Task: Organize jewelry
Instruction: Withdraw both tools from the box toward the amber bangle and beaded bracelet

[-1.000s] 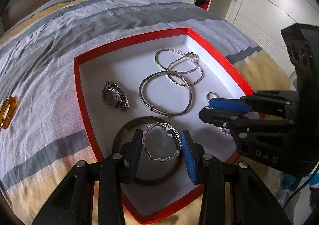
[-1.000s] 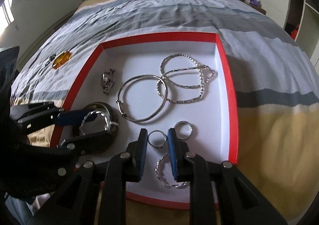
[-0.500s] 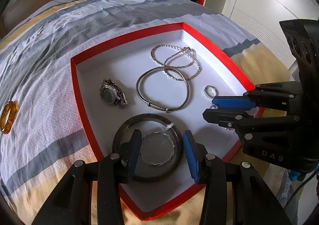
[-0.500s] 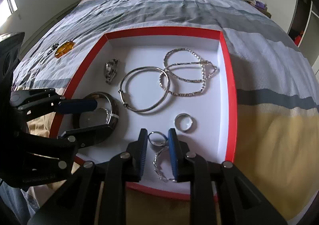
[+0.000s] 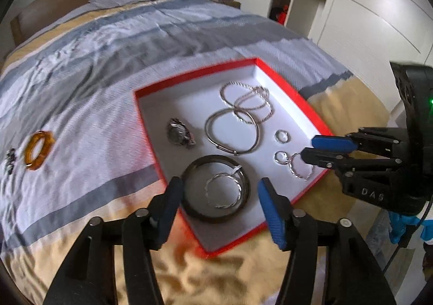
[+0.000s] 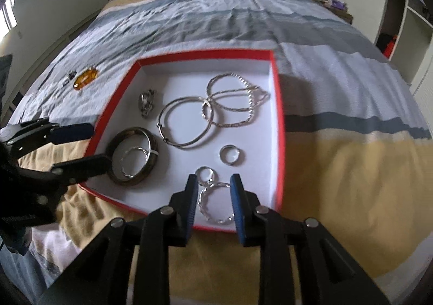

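Jewelry mostly lies in the red box (image 6: 278,105) on the bed (image 6: 243,15): chains (image 6: 235,100) at 12 o'clock, a bangle (image 6: 186,122) at centre, a watch (image 6: 147,100) at 10 o'clock, a dark bangle (image 6: 132,156) with a twisted ring (image 6: 134,160) inside it at 8 o'clock, and small rings (image 6: 230,155) plus a twisted hoop (image 6: 215,203) at 6 o'clock. The left gripper (image 5: 219,196) hangs above the dark bangle, jaws opening wide and empty. The right gripper (image 6: 213,195) hovers over the hoop, jaws slightly parted and opening, nothing pinched. This looks like the release just after a placement. An amber bangle (image 5: 38,151) and a small dark piece (image 5: 10,159) lie on the bed at 9 o'clock of the box. Likely next: the left gripper reaches there, straddles the amber rim, and closes.
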`<state>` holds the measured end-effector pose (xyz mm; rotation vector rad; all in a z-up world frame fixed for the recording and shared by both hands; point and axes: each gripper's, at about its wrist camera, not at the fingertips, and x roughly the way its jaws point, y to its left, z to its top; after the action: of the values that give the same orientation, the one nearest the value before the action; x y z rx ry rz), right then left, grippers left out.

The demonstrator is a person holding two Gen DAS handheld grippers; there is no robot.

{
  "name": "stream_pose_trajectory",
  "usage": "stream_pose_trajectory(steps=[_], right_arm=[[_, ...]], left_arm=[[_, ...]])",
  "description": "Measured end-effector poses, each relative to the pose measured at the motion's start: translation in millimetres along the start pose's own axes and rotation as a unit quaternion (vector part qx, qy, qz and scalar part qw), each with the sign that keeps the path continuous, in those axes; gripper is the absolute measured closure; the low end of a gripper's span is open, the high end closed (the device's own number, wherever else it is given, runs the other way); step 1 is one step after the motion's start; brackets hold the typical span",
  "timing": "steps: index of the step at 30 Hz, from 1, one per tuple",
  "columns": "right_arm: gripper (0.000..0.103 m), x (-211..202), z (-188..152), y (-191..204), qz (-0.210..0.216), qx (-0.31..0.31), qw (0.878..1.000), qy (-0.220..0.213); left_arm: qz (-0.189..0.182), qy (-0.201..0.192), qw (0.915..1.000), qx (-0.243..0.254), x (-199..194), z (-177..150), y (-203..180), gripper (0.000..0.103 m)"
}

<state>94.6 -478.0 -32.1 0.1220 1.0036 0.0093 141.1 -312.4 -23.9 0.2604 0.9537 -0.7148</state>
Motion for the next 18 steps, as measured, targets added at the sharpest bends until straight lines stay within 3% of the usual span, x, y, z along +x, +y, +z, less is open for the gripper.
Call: stream_pose_trajectory(steps=[2, 11, 15, 18], right_arm=[[0.079, -16, -1, 1, -0.004, 0.006, 1.000, -0.013], [0.072, -89, 0, 33, -0.012, 0.007, 0.997, -0.071], [0.071, -117, -3, 56, -0.009, 0.005, 0.996, -0.093], [0.069, -137, -10, 75, -0.003, 0.005, 0.994, -0.107]], left_arm=[[0.010, -0.011, 0.9998, -0.013, -16, -3, 5, 0.036], [0.060, -0.053, 0.9949, -0.061, -100, -38, 38, 0.036], [0.091, -0.068, 0.9903, -0.079, -143, -57, 48, 0.035], [0.121, -0.086, 0.9846, -0.093, -177, -73, 52, 0.029]])
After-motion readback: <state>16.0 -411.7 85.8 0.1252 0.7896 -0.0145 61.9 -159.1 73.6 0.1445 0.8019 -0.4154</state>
